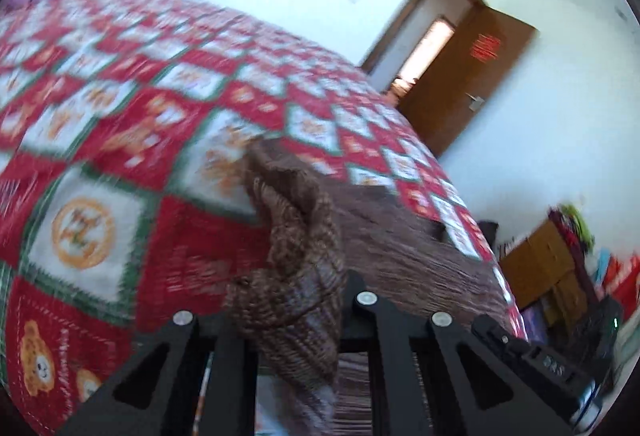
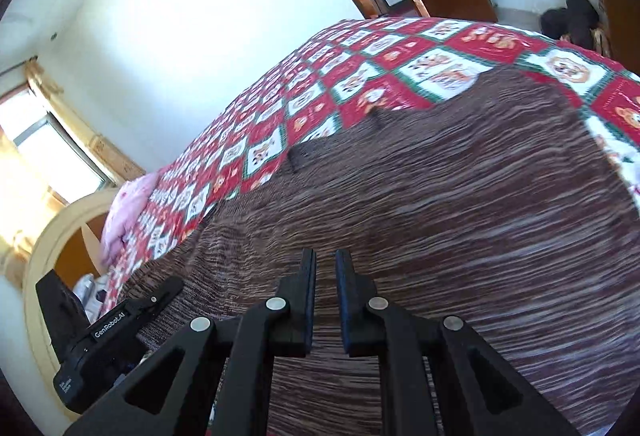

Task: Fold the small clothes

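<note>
A coarse, ribbed brown knit garment [image 1: 296, 276] looks woolly and matt at lower centre. Beneath it, the red-and-white patchwork cloth bedspread [image 1: 120, 108] looks soft. The matt black plastic gripper fingers [image 2: 306, 300] carry shiny metal pins. At upper right, a smooth brown wooden door [image 1: 460, 76].

Left wrist view: the left gripper [image 1: 298, 320] has its fingertips hidden behind a bunched fold of the brown knit garment [image 1: 296, 276], so the contact itself cannot be read. The patterned quilt [image 1: 120, 116] is motion-blurred; its printed motifs are illegible from 9 to 12 o'clock. Clutter at 3 o'clock [image 1: 576, 236] is too smeared to identify. Right wrist view: the garment's lower part runs off the frame at 5 o'clock, and the dark heap at 1 o'clock [image 2: 568, 16] is too small to identify.
</note>
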Demonstrator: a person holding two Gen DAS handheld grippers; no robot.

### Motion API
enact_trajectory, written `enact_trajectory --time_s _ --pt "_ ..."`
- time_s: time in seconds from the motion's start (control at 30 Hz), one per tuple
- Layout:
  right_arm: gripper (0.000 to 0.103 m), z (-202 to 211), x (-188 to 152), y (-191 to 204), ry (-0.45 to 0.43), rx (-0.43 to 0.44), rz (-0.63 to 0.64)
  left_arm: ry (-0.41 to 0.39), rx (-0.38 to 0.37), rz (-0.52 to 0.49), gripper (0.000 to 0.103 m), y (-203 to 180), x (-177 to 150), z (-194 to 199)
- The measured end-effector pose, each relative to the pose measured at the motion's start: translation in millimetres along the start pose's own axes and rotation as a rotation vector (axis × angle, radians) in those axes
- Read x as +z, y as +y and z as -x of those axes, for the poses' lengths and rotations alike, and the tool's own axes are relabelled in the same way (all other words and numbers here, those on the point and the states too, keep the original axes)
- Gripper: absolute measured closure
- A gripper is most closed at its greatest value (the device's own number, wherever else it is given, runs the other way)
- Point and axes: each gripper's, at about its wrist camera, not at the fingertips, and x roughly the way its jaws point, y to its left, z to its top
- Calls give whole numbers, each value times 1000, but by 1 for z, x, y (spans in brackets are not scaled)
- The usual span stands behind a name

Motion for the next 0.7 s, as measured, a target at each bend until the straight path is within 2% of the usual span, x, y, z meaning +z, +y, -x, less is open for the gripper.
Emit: enact_trajectory --time_s 0.1,0.2,0.3,0.4,0.47,0.53,0.7 --pt "92 11 8 -15 -23 13 -21 -9 -26 -132 90 -38 -11 2" --pt "83 15 13 -31 -27 24 -85 16 -39 -256 91 -65 -30 -5" --pt "80 15 16 -41 0 73 -137 58 -57 -323 91 -78 -41 -14" --pt "75 11 21 -35 39 100 -109 63 -33 -378 91 -84 -51 -20" --pt "60 6 27 -23 77 110 -52 63 -38 -359 90 -80 -54 -21" --pt "51 -3 37 -3 126 110 43 50 -53 -312 90 -72 -57 -19" --pt "51 -35 56 80 235 116 414 15 -86 -215 90 -63 -60 -17"
